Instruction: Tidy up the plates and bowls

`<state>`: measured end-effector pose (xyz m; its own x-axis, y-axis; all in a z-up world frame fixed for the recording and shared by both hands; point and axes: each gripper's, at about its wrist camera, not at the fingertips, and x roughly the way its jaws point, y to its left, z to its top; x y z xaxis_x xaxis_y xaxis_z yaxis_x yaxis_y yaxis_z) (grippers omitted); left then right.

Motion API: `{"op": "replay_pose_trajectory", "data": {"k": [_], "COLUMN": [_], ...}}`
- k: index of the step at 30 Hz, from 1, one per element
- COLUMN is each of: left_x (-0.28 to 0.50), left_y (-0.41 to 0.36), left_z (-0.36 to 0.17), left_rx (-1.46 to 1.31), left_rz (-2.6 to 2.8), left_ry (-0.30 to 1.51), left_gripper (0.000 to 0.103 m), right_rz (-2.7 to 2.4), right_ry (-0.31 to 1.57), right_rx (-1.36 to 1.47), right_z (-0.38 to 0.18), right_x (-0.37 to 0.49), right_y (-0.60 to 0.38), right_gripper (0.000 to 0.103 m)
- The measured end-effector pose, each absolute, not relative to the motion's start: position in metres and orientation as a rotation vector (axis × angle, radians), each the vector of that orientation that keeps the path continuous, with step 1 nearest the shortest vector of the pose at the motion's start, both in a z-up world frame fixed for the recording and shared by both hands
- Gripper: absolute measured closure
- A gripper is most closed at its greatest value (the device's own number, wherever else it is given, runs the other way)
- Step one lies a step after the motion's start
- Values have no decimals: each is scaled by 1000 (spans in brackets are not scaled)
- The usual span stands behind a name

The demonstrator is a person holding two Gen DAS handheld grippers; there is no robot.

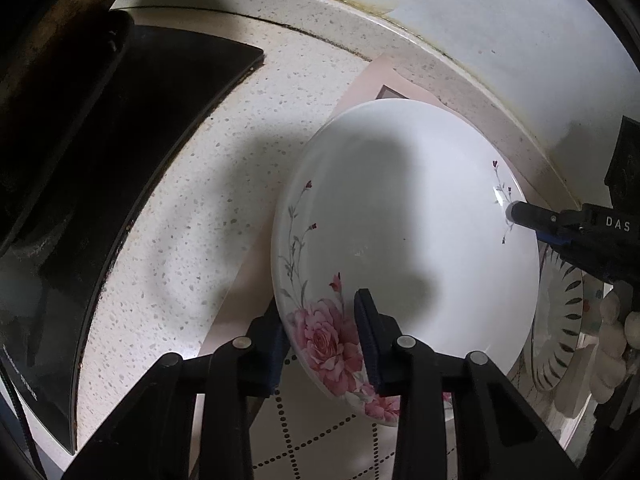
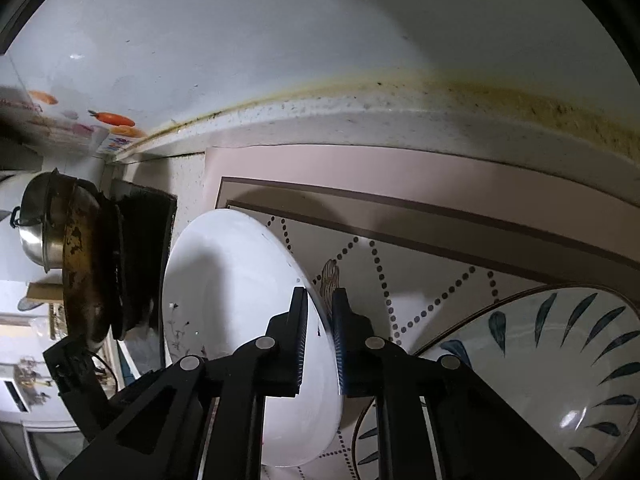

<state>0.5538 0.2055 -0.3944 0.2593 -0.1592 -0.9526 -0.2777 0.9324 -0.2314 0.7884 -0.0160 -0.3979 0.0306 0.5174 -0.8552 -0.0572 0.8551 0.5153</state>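
Speckled pale stone makes up the counter, running back to a stained seam where it meets a glossy white wall. A pink mat with a brown border and dotted diamond lines lies along the counter's back edge, and a black stove top sits toward the left end, mostly swallowed by shadow. In the right wrist view a scorched pan and a steel pot stand on that stove, crowded at the frame's edge and hard to read.

The white plate, painted with pink roses and thin stems, is held over the mat, tipped up on a slant, pinched from both sides. The left gripper is clamped on the rose-painted rim nearest it, one finger over the face, the other under and half hidden. The right gripper grips the opposite rim edge-on, fingers closed on either side of it; from the left it appears only as a dark fingertip on the far rim. Whether the plate's low edge touches the mat cannot be told.

Just beside it, toward the counter's right end, sits a bowl with dark leaf strokes and a thin dark rim line, cut off by the frame and partly behind the right gripper.
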Motion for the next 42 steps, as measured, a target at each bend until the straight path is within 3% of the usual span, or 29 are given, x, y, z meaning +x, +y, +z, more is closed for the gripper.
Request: {"op": "replay_pose_trajectory", "data": {"k": [23, 35, 42], "left_x": [511, 457, 429], "left_y": [160, 77, 20], "left_z": [-310, -270, -274], "left_rx": [-292, -201, -122], "left_rz": [-15, -170, -279], "left_ry": [1203, 1186, 1210], "left_gripper": [74, 74, 74], "right_rz": [480, 409, 326], "right_ry": [1388, 1302, 1262], "right_rx": [432, 488, 561], "right_z": [-331, -275, -266], "right_x": [709, 605, 534], "right_y": [-68, -166, -230], "right_gripper": [89, 89, 89]}}
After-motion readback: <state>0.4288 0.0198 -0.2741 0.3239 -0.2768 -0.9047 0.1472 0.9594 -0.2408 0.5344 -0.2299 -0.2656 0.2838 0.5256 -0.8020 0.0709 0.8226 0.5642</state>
